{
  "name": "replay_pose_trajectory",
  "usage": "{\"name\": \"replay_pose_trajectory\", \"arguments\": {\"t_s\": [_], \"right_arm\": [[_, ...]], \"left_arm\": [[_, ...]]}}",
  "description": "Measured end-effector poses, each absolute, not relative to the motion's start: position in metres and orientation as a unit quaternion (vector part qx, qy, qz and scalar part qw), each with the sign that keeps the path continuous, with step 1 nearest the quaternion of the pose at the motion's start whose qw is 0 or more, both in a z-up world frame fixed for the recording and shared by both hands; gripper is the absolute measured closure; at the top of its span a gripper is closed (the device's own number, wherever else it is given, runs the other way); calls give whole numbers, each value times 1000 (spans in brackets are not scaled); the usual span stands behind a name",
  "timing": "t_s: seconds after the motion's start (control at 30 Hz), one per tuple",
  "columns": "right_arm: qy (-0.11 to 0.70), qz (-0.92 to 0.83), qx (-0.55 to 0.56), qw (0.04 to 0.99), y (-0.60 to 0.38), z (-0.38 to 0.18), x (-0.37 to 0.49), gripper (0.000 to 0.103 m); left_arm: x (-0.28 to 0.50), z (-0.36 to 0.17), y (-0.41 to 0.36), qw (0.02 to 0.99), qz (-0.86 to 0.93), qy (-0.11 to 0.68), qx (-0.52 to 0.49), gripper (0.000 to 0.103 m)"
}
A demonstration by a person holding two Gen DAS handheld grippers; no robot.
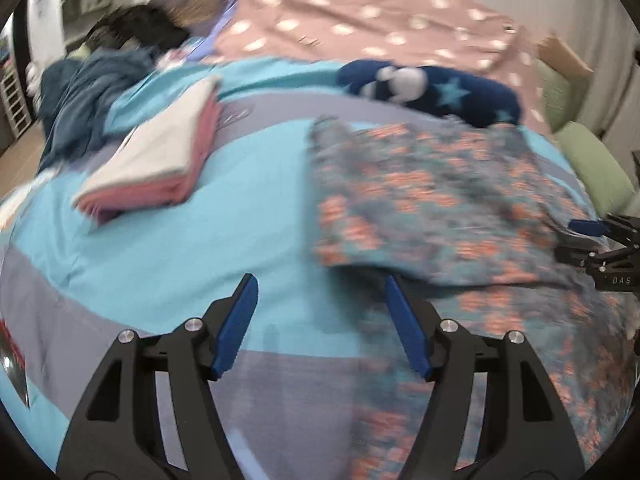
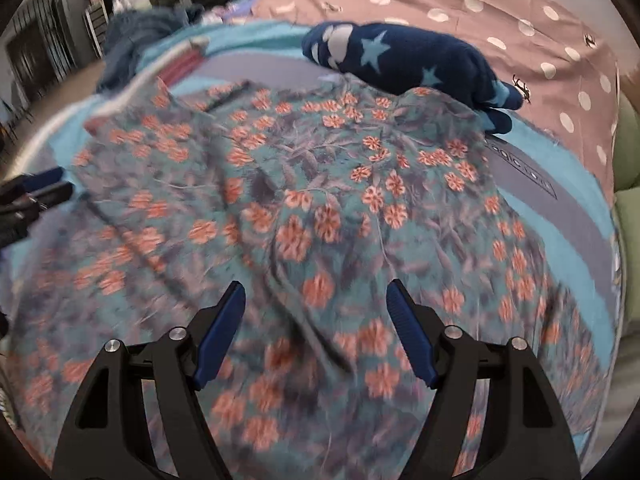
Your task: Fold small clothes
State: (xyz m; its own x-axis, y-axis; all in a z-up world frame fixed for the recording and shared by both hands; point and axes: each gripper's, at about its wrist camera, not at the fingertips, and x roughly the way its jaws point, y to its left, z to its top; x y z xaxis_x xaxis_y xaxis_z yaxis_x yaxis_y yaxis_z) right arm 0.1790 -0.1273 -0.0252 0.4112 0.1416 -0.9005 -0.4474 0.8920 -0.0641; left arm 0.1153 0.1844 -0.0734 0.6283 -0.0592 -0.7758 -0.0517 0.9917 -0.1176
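Floral garment (image 2: 320,216) spread on the bed (image 1: 248,224), both grippers empty.
Left gripper (image 1: 318,300) at the garment's left edge, right gripper (image 2: 316,304) above its middle, jaws apart; star-print fleece (image 2: 412,60) behind it, folded pink stack (image 1: 156,160) further left.

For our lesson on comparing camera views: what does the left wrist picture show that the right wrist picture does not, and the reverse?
Only the left wrist view shows the whole folded white and pink cloth stack and the red patch at its left edge. Only the right wrist view shows the grey printed label strip on the blue cover. Both show the floral teal and orange garment, the navy star-patterned fleece and the pink dotted sheet.
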Motion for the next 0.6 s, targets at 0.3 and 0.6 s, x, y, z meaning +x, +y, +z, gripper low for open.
{"name": "replay_pose_trajectory", "arguments": {"t_s": [0.3,0.6], "right_arm": [[468,137,118,865,-248,18,176,100],[511,117,286,802,-336,-48,177,94]], "left_arm": [[142,-90,183,896,-3,440,-69,33],[146,-90,173,899,5,435,-43,31]]}}
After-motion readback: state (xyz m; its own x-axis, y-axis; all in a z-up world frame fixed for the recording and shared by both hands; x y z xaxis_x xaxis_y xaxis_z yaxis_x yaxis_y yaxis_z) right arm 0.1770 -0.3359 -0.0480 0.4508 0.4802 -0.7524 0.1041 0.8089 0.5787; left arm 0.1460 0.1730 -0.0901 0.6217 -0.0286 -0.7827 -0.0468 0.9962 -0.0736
